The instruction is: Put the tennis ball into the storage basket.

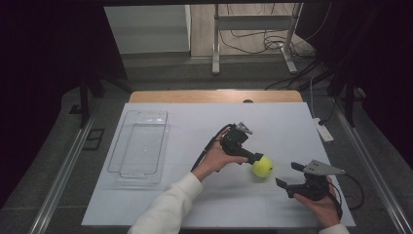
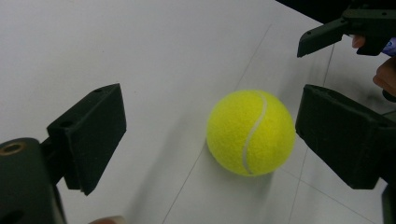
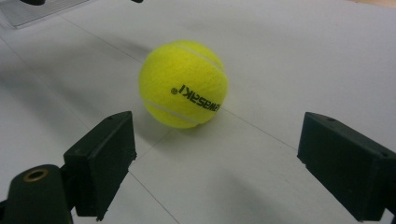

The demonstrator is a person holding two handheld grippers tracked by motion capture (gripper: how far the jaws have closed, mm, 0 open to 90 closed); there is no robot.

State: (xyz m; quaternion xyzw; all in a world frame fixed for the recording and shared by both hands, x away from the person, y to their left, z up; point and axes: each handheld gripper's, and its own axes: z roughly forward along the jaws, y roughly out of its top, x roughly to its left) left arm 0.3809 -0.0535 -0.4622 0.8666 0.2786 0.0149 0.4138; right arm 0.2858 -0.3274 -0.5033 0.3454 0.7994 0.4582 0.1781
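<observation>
A yellow tennis ball (image 1: 262, 166) rests on the white table right of centre. My left gripper (image 1: 257, 160) reaches it from the upper left. In the left gripper view the ball (image 2: 251, 133) lies between the wide-apart jaws of the left gripper (image 2: 212, 123), close against the right-hand jaw and far from the other, so the gripper is open. My right gripper (image 1: 286, 174) sits just right of the ball, pointing at it, open with nothing between its jaws. In the right gripper view the ball (image 3: 183, 84) lies ahead of the right gripper (image 3: 217, 140), beyond its fingertips.
A clear plastic tray (image 1: 139, 146) stands on the left part of the white table sheet (image 1: 195, 204); its corner (image 3: 37, 9) shows in the right gripper view. The right gripper's jaw (image 2: 327, 32) shows in the left gripper view. Cables trail from both grippers.
</observation>
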